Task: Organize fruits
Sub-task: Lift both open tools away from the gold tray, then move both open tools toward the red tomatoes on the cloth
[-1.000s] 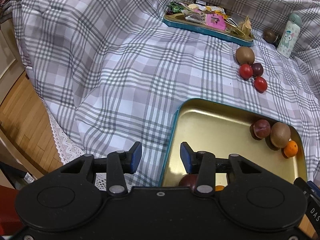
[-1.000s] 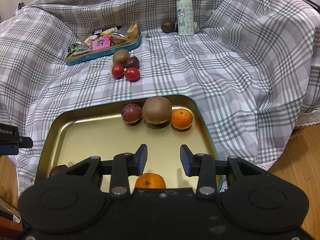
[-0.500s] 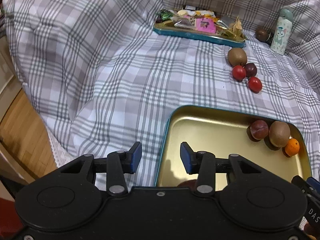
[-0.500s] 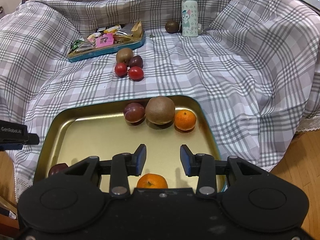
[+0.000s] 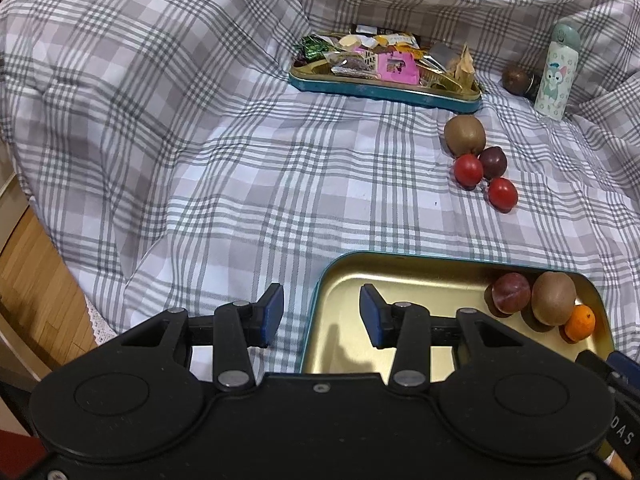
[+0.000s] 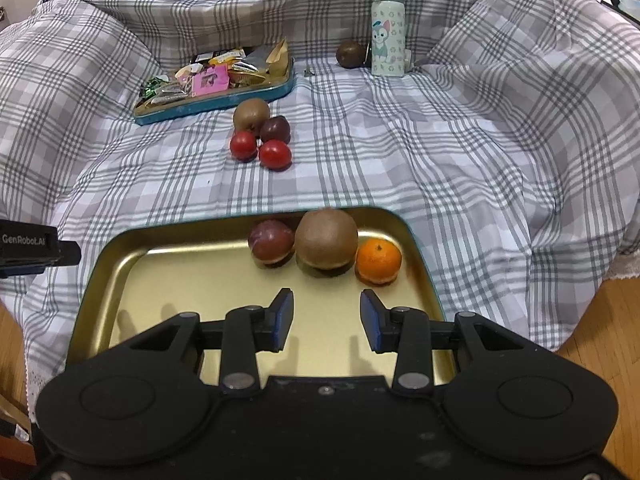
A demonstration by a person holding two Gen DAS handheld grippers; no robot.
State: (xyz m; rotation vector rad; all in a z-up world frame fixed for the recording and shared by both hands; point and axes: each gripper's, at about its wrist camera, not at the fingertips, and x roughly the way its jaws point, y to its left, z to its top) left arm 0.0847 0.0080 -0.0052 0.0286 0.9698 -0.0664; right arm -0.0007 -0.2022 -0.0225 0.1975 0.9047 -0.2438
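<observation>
A gold tray with a teal rim lies on the checked cloth. At its far end sit a plum, a kiwi and a tangerine. My right gripper hovers over the tray's middle, jaws apart and empty. My left gripper straddles the tray's near left rim, its jaws closing with nothing between them. Farther back, loose on the cloth, are a kiwi, a dark plum and two red fruits.
A teal tray of wrapped snacks stands at the back left. A printed bottle stands at the back with a dark round fruit beside it. The cloth rises in folds on both sides. Wooden floor shows past the near edges.
Both grippers have moved forward over the cloth. The tangerine and the dark fruit at the tray's near end have slipped out of sight under the gripper bodies.
</observation>
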